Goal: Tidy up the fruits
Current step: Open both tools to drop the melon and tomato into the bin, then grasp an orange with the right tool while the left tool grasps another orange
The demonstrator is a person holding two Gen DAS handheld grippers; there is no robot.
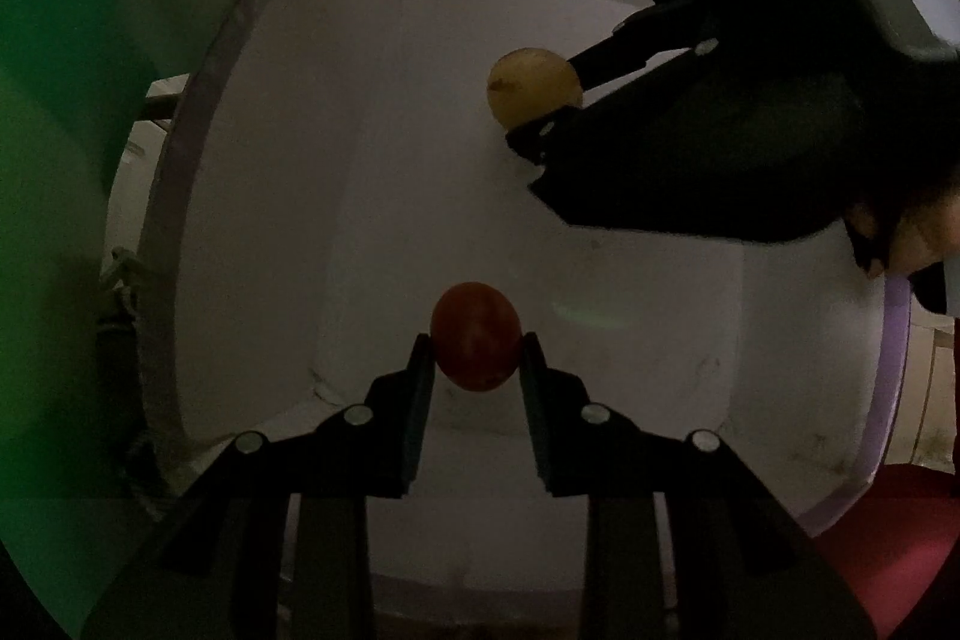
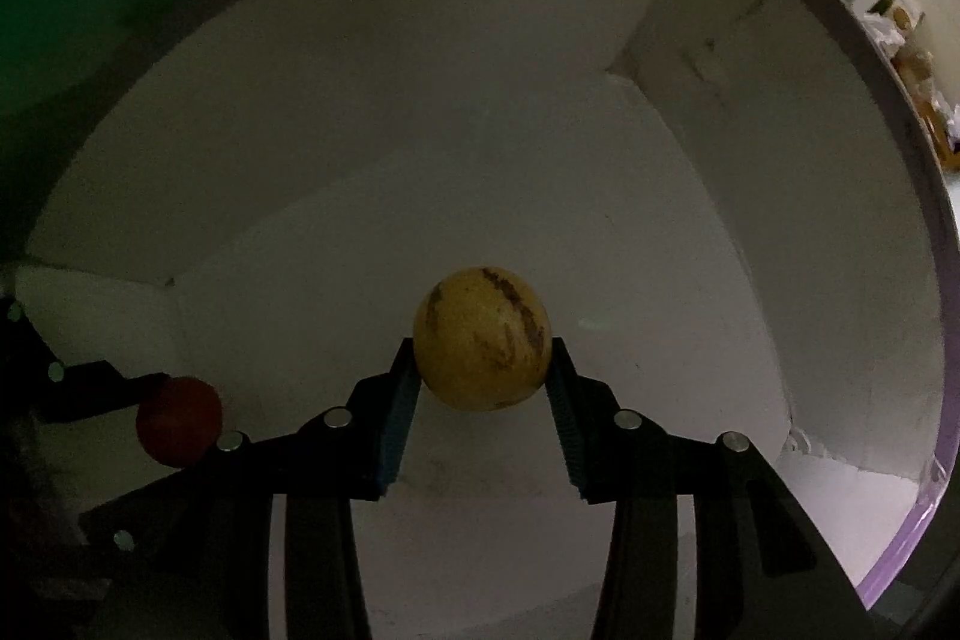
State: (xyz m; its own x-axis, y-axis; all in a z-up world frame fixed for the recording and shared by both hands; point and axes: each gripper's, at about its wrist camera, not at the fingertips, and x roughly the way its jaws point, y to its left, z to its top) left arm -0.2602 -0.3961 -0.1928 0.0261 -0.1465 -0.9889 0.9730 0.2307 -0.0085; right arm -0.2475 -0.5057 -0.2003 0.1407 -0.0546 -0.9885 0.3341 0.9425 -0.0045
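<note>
Both grippers are down inside a white box (image 1: 372, 196) with a purple rim. My left gripper (image 1: 477, 340) is shut on a small red round fruit (image 1: 476, 336), held just above the box floor. My right gripper (image 2: 483, 352) is shut on a yellow round fruit with brown streaks (image 2: 482, 338). In the left wrist view the right gripper (image 1: 549, 97) comes in from the upper right with the yellow fruit (image 1: 534, 87) between its fingers. In the right wrist view the red fruit (image 2: 178, 421) and the left gripper's fingers (image 2: 102, 388) show at the lower left.
The box's white walls (image 2: 750, 112) and corners close in around both grippers. A green surface (image 1: 60, 112) lies outside the box on the left, a red patch (image 1: 888, 538) at lower right. A lit room with clutter (image 2: 912, 58) shows beyond the rim.
</note>
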